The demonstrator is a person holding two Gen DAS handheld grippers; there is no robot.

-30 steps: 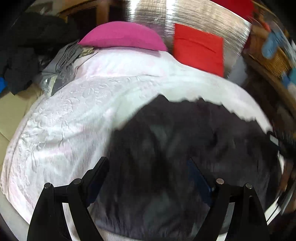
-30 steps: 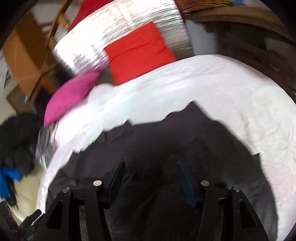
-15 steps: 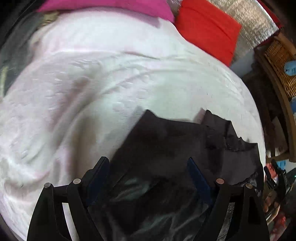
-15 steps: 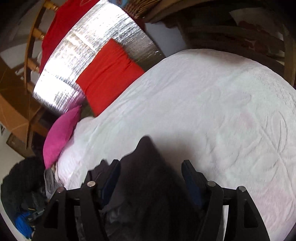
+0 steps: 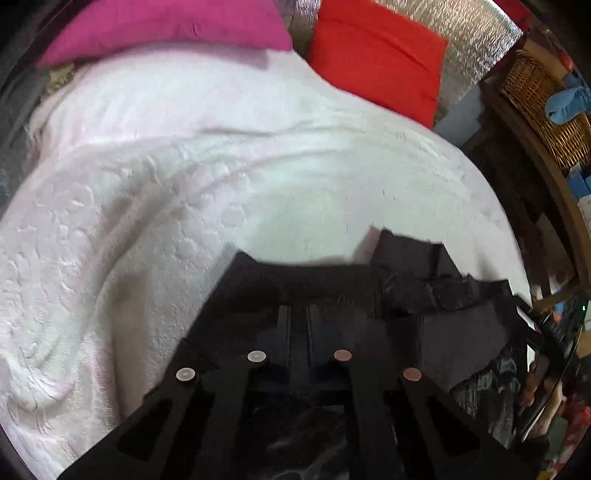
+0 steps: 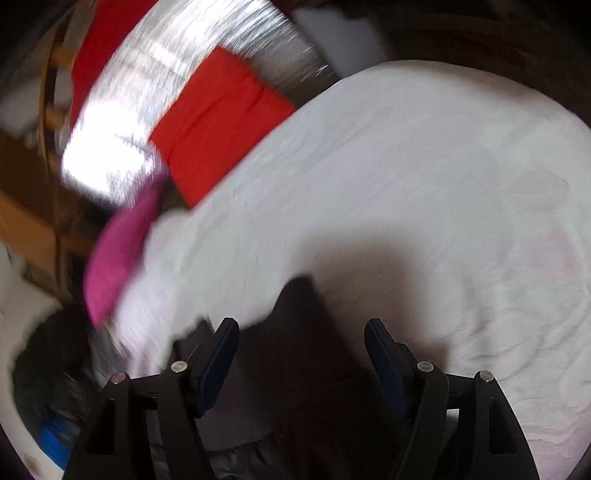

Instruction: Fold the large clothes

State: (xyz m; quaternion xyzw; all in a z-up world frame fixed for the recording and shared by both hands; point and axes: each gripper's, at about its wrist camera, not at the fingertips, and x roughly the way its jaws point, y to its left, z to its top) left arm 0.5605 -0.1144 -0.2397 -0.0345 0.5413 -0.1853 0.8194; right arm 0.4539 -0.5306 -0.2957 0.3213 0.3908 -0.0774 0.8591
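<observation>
The dark garment point(image 5: 332, 295) lay bunched at the near edge of the white bedspread point(image 5: 184, 184), far from the red cushion point(image 5: 376, 55) at the bed's head. The left gripper point(image 5: 299, 321) had its jaws pressed together, pinching the garment's dark cloth. The right gripper point(image 6: 301, 354) hovered over the garment's other end, jaws spread, holding nothing. With only one end pinched, a pull would likely drag the loose end crooked, or the thin pinched fold might slip free. A pink cushion point(image 5: 166, 29) sat beside the red one.
</observation>
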